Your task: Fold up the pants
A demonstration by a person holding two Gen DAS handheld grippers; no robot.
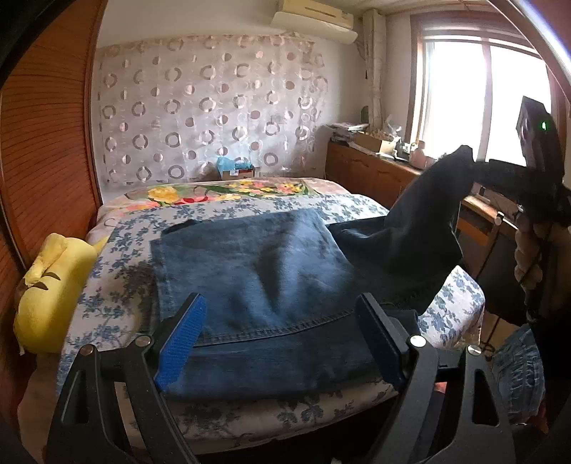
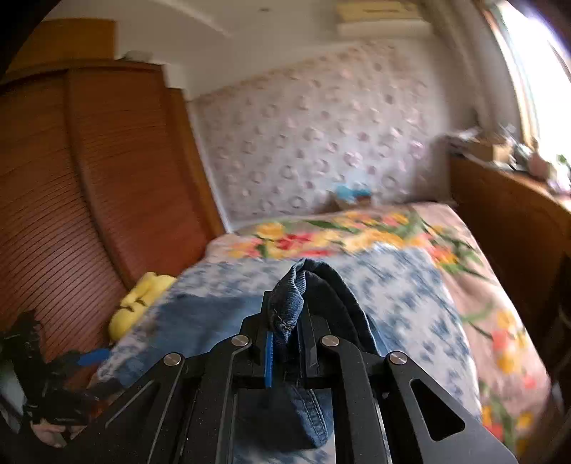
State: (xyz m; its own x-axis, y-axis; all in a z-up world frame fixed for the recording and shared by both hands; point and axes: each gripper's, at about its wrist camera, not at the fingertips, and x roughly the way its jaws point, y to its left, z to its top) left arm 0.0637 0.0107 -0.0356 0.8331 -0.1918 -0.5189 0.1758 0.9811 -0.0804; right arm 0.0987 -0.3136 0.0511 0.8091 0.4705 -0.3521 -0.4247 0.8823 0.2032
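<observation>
I am keeping my left gripper [image 1: 282, 342] wide open over the pants [image 1: 257, 271] lying on the bed [image 1: 107, 303]; at 2 o'clock my right gripper [image 2: 285, 317] fingers are pinching a lifted denim corner.

Bed cover [image 1: 107, 285]: white with blue flowers, spread across the bed.
Yellow plush toy [image 1: 50, 289]: left edge of the bed, against the wooden wardrobe [image 1: 43, 142].
Small box [image 1: 237, 171]: far end of the bed.
Air conditioner [image 1: 314, 21]: upper wall.
</observation>
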